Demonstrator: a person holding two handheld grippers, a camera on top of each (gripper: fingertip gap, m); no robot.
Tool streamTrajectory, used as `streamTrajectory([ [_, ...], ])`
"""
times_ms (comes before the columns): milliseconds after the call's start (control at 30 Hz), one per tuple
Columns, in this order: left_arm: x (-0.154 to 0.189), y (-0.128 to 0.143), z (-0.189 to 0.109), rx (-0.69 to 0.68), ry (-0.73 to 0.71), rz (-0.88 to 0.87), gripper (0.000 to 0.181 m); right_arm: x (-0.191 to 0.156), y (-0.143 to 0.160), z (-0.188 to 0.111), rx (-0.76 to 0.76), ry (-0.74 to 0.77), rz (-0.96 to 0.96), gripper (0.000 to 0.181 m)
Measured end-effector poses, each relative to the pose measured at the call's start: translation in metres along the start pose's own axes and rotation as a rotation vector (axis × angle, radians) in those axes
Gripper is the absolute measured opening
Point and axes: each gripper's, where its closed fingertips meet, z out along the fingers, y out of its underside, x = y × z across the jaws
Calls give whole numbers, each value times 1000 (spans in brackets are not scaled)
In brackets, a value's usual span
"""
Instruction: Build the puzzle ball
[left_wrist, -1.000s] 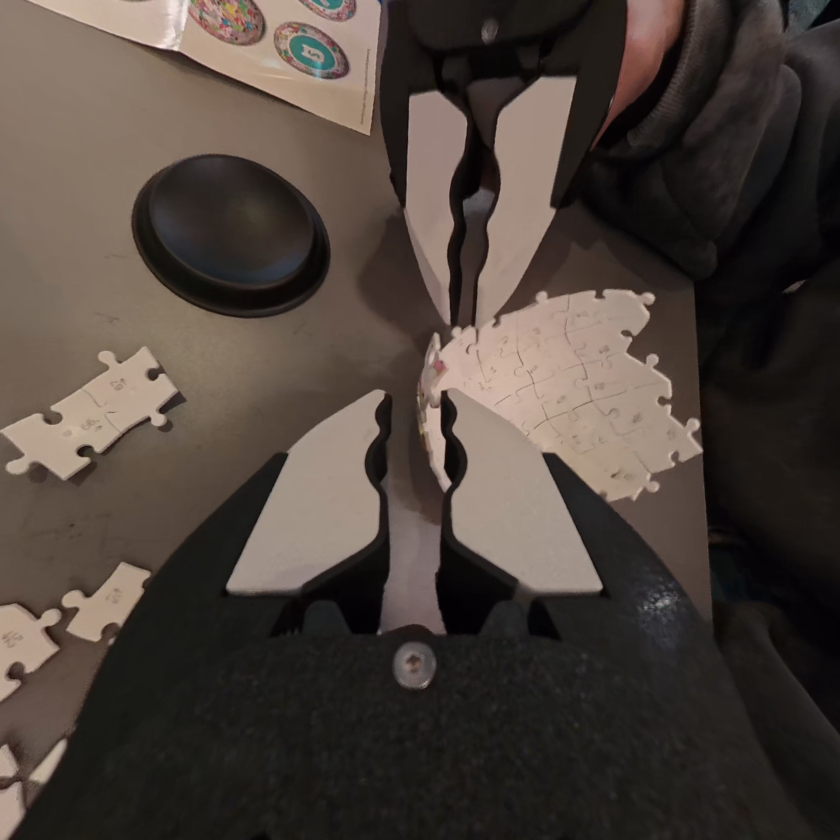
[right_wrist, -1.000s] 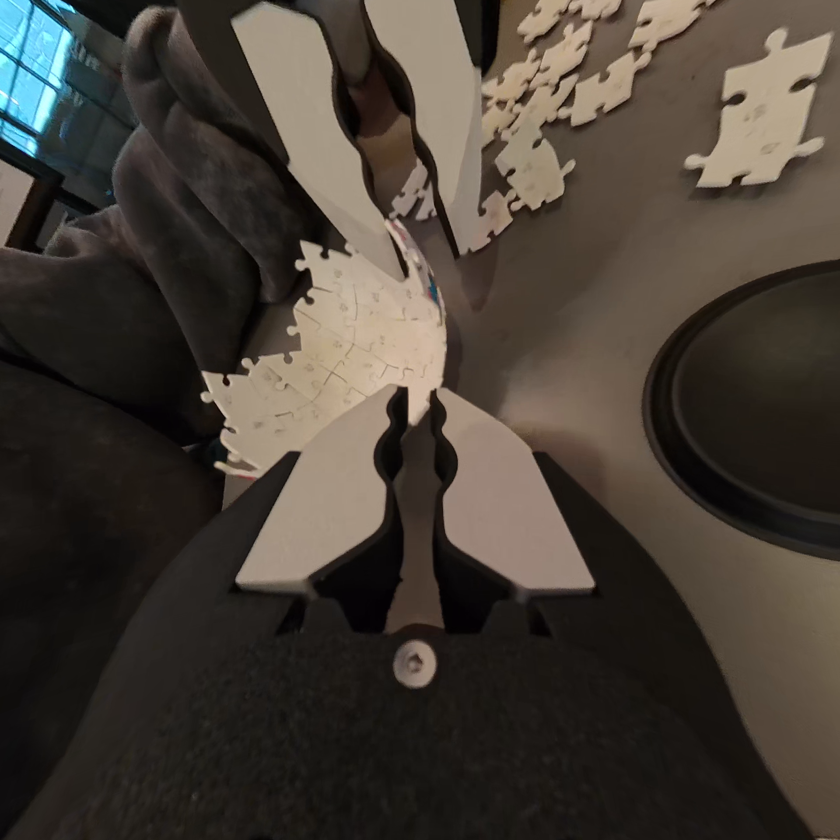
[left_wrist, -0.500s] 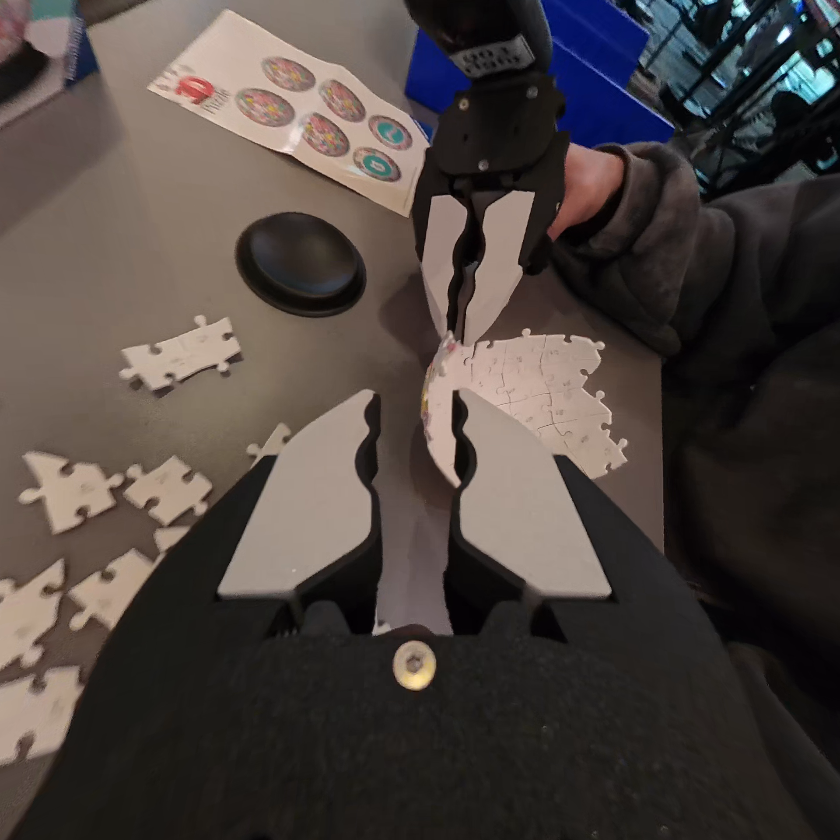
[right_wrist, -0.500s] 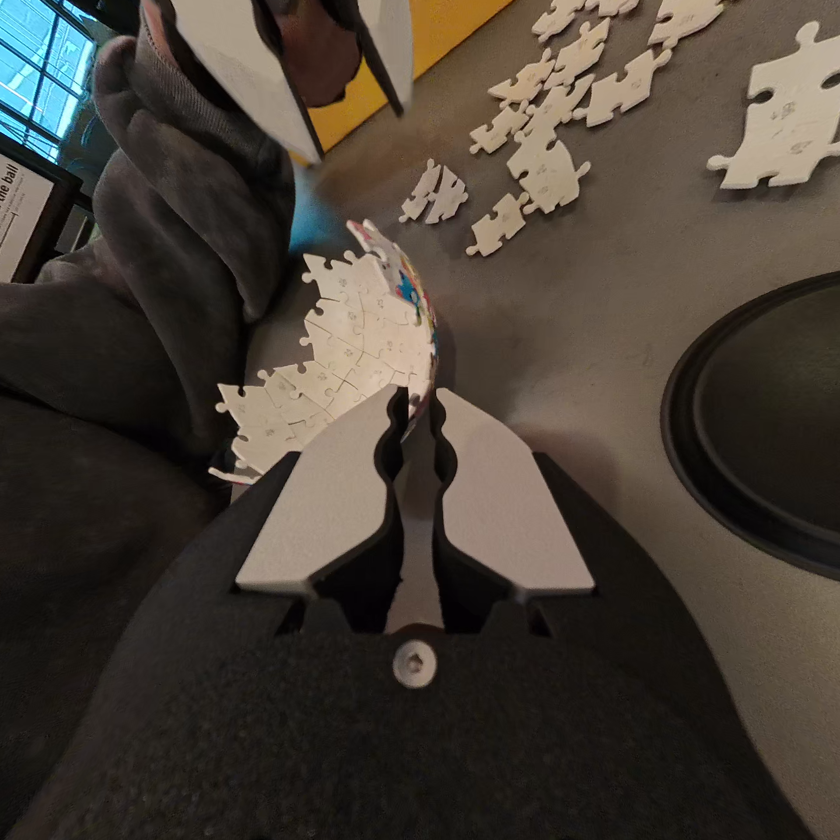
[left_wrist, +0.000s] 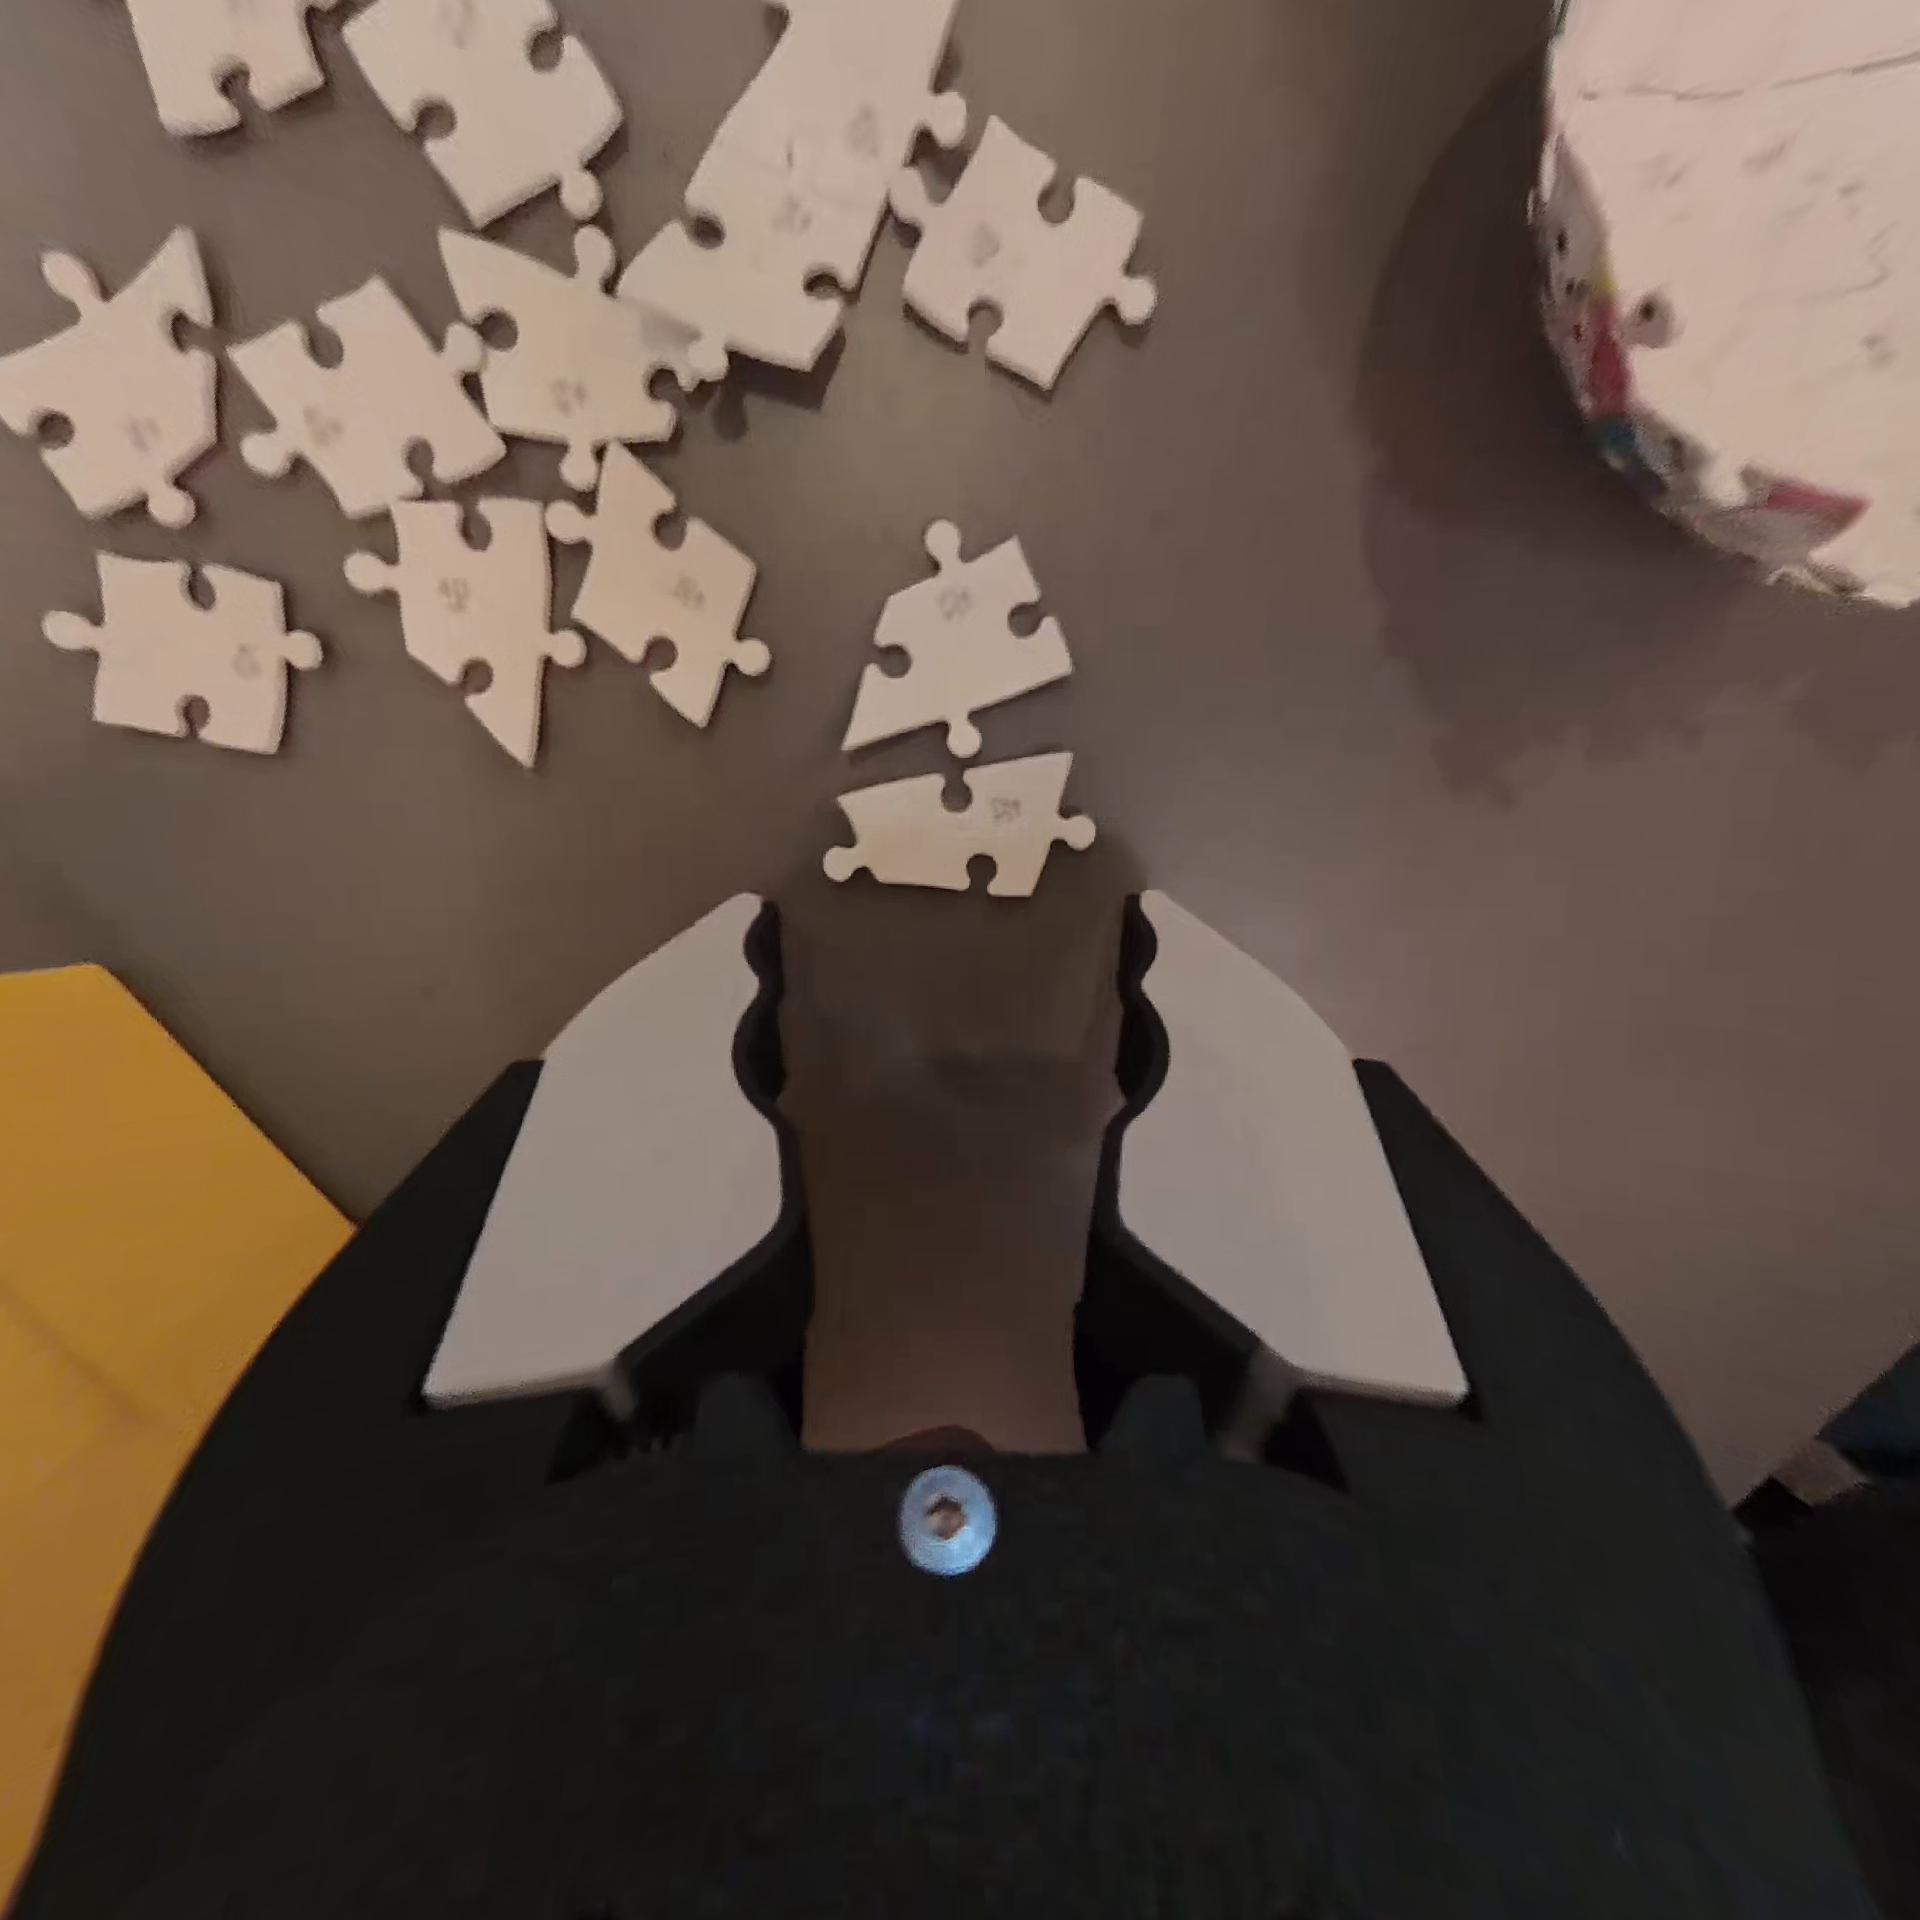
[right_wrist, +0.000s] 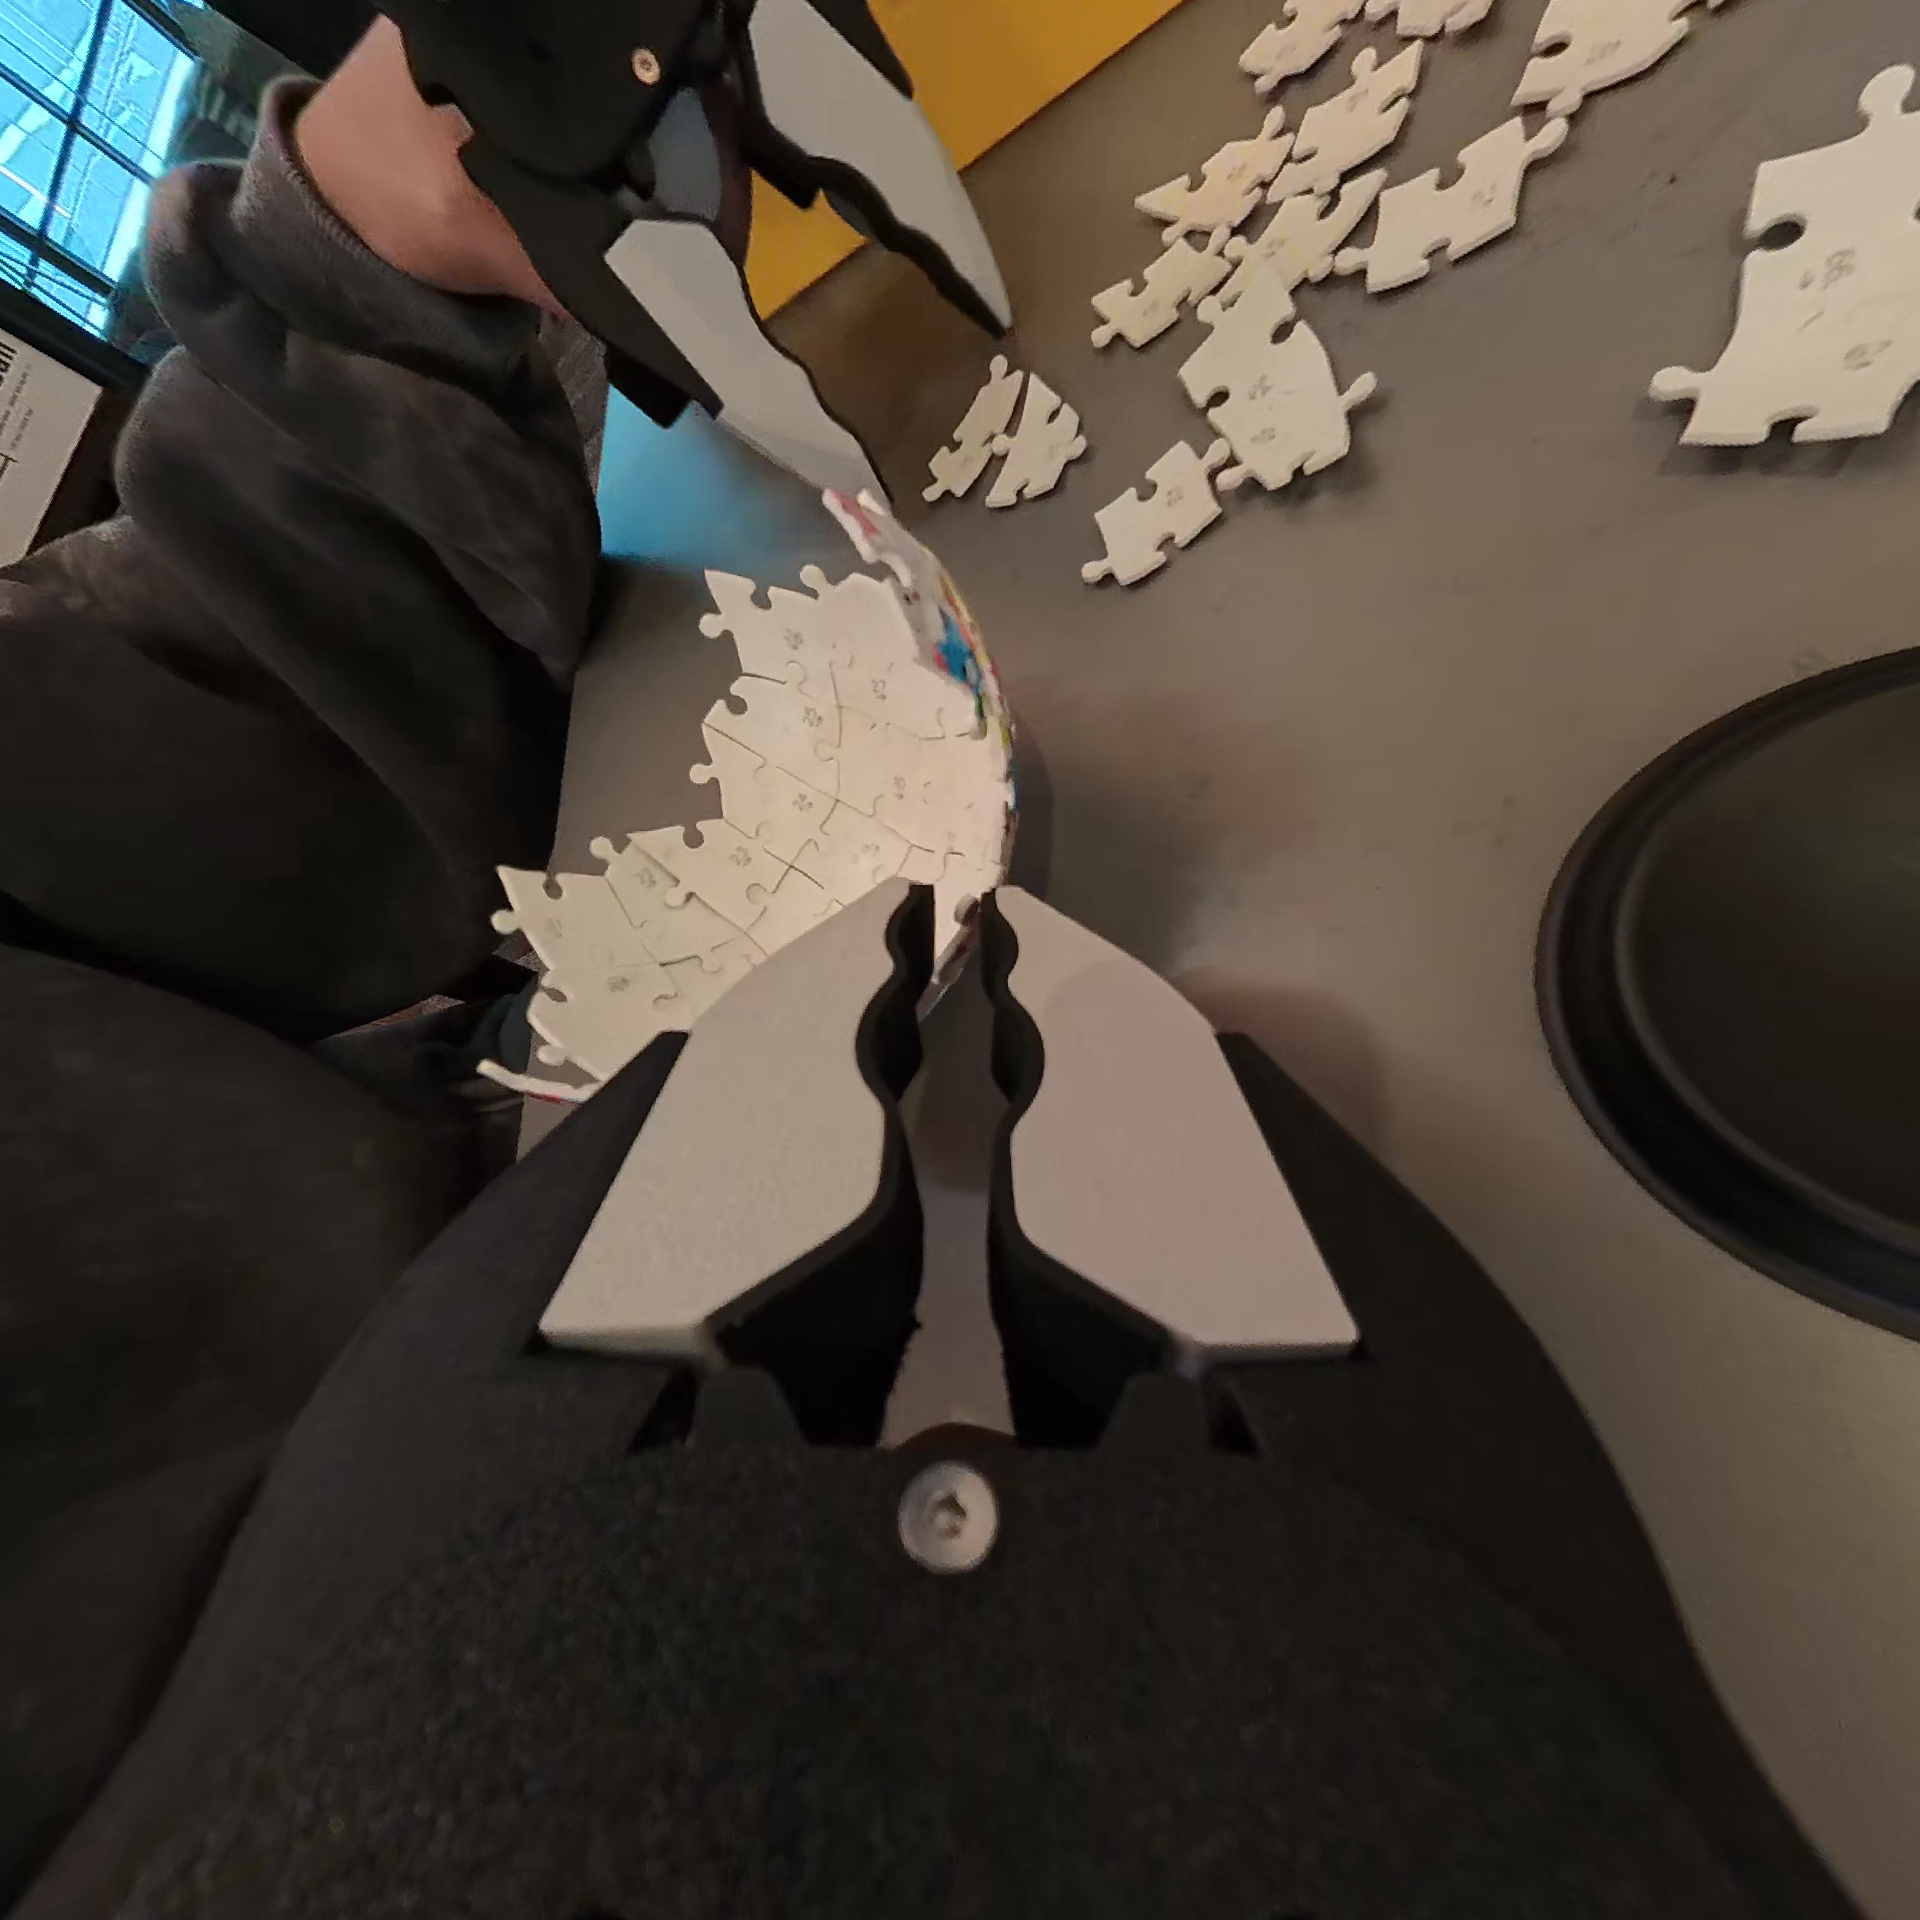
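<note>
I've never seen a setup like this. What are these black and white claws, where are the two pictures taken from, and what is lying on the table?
No robot: a person holds a two-finger tool in each hand, with a camera on each looking along its fingers. The left view shows the left tool open and empty above loose white puzzle pieces on the grey table. The right view shows the right tool shut on the rim of the half-built puzzle ball. A black round dish lies beside it.
</note>
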Motion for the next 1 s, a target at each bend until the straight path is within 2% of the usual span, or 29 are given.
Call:
streamTrajectory([
  [133, 0, -10, 5, 57, 17, 4, 61, 1, 1, -1, 4, -10, 14, 8],
  [200, -4, -10, 6, 52, -2, 19, 48, 3, 1, -2, 7, -9, 18, 8],
  [300, -3, -9, 5, 33, 2, 45, 47, 2, 0, -4, 15, -14, 22, 8],
  [467, 4, -15, -8, 15, -85, 196, 47, -16, -18, -17, 99, -66, 4, 6],
  [533, 11, -33, -30, 42, -163, 325, 47, -37, -34, -25, 163, -115, -18, 5],
  [667, 55, -94, -77, 143, -251, 636, 46, -76, -62, -32, 249, -137, -93, 9],
  [767, 91, -129, -85, 139, -260, 849, 45, -81, -69, -33, 269, -122, -89, 15],
  [833, 105, -143, -82, 104, -275, 962, 44, -80, -63, -32, 241, -147, -69, 16],
  [867, 111, -146, -81, 84, -266, 1022, 5, -75, -56, -30, 203, -146, -50, 16],
  [933, 122, -160, -79, 125, -280, 1116, 0, -68, -46, -28, 162, -147, -13, 17],
  [1000, 125, -168, -73, 118, -286, 1134, 0, -64, -45, -30, 169, -150, 3, 17],
])
